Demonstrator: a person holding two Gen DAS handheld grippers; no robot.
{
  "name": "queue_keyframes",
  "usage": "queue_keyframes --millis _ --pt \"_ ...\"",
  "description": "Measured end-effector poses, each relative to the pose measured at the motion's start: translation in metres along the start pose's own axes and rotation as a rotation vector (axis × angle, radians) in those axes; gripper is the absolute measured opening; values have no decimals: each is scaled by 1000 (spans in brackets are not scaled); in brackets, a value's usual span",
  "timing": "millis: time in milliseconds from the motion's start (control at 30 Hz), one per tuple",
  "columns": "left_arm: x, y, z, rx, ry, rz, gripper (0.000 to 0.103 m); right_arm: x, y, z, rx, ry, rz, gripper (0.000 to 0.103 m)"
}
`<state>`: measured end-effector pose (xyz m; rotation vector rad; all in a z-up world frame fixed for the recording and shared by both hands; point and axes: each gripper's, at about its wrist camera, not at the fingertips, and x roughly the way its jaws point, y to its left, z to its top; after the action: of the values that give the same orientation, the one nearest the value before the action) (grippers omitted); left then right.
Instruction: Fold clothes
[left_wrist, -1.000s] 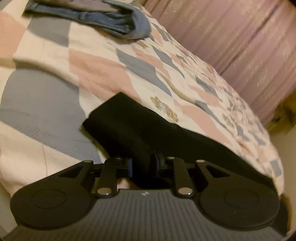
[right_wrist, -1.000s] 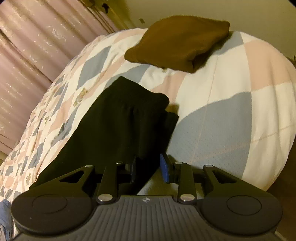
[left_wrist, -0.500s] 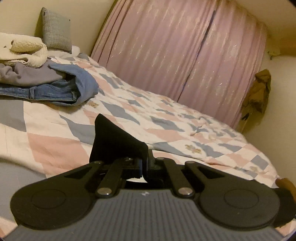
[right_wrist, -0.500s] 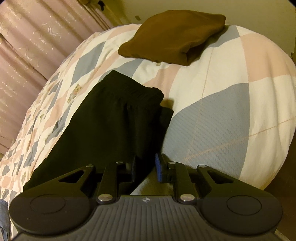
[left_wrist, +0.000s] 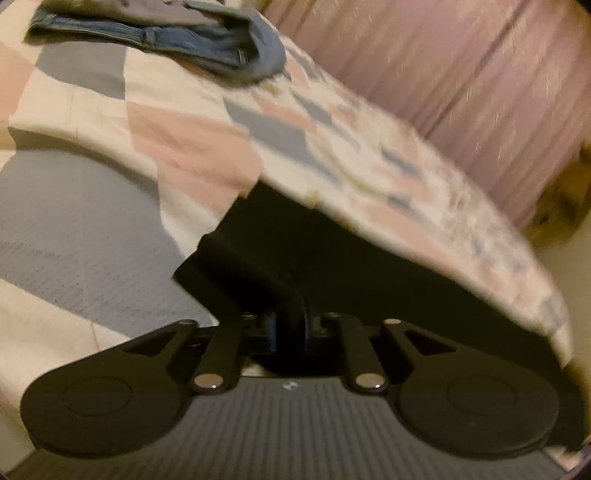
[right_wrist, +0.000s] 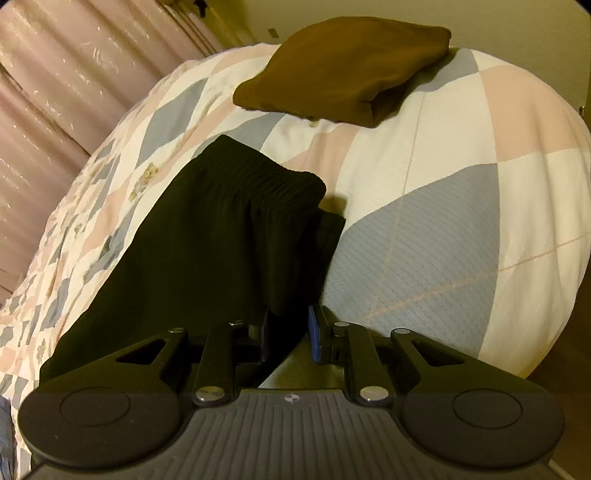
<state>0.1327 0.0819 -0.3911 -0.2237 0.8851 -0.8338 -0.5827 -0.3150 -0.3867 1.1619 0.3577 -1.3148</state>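
Right wrist view: black garment (right_wrist: 207, 243) lies flat on the bed quilt (right_wrist: 443, 192), its gathered elastic band at the far end, the fabric running back toward me and to the left. My right claw (right_wrist: 288, 332) sits at the garment's near right edge; a fold of the black cloth passes between the fingers, with the blue pad (right_wrist: 314, 334) of the right finger showing a gap beside it. I cannot tell whether the claw is pinching the cloth or merely straddling it.

Left wrist view (motion-blurred): left claw (left_wrist: 290, 330) is closed on a bunched edge of the same black garment (left_wrist: 258, 258), the cloth rising straight out from between the fingers and spreading forward over the quilt (left_wrist: 184, 147).

Surroundings: a folded brown garment (right_wrist: 343, 70) lies farther along the bed, well apart from the black one. A heap of blue denim clothes (left_wrist: 207, 40) rests near the far end of the quilt in the left view. Pink curtains (left_wrist: 461, 74) hang beside the bed.
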Motion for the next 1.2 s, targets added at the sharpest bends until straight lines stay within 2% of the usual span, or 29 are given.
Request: queue_keyframes --millis 33,100,133,200,300,333,400,500,533,567,633,733,767,833,867,900,933,1067,1200 --pt "-2 0 5 -27 -12 -11 22 0 1 1 -2 2 -3 19" --pt "4 -2 15 -39 12 20 20 1 1 1 -2 4 -7 19" --pt "6 -4 17 -21 26 45 10 1 1 0 -1 3 -7 19" --pt "2 -11 19 39 21 82 8 1 1 0 -1 0 -9 18" --pt "-8 -24 11 191 -24 133 9 -5 7 1 -30 -12 -13 5" --pt "-6 -27 7 237 -17 158 9 -7 9 3 -40 -19 -12 5" --pt "6 -26 -2 278 45 204 11 -6 12 4 -60 -16 -22 5" --pt "8 -46 -11 433 38 297 16 1 17 -1 -120 -5 -69 9" --pt "4 -53 -11 468 24 324 22 -4 19 -2 -130 -24 -86 20" --pt "-2 -58 -10 497 10 358 33 -11 20 -3 -135 -52 -106 34" --pt "-14 -65 -6 535 -1 433 44 -29 24 -5 -161 -127 -161 41" --pt "-31 -87 -7 583 -38 483 38 -53 39 -14 -250 -239 -223 41" --pt "-33 -101 -11 629 -56 514 37 -60 48 -20 -298 -277 -213 41" --pt "-33 -126 -23 733 -100 588 38 -63 68 -35 -385 -285 -144 41" --pt "-34 -117 -19 710 -96 588 46 -63 78 -43 -427 -281 -102 43" --pt "-34 -108 -15 688 -92 589 50 -62 84 -50 -459 -271 -73 46" --pt "-35 -99 -11 665 -88 589 49 -57 84 -55 -471 -251 -67 48" --pt "-37 -63 6 576 -71 591 42 -38 84 -77 -518 -172 -42 48" --pt "-39 -27 23 486 -55 592 42 -32 77 -94 -544 -124 -17 51"
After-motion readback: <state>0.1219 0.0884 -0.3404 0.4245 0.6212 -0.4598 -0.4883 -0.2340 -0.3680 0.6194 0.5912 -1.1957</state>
